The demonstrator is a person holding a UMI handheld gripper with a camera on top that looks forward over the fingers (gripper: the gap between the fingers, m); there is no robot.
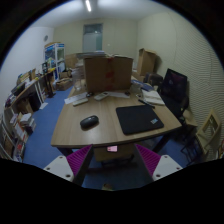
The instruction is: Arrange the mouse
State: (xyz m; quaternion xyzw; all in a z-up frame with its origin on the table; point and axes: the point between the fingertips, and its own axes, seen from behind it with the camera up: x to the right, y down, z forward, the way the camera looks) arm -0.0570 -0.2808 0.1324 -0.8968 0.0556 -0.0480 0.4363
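A dark computer mouse (89, 122) lies on the wooden table (75, 134), left of a black mouse pad (139, 119). My gripper (113, 163) is held back from the table's near edge, well short of the mouse. Its two fingers (80, 160) with magenta pads stand wide apart with nothing between them.
Cardboard boxes (107, 72) stand at the table's far end, with papers (152, 98) and a keyboard (78, 99) nearby. A black office chair (174, 90) is at the right. Shelves and clutter (22, 105) line the left wall. Blue floor lies around the table.
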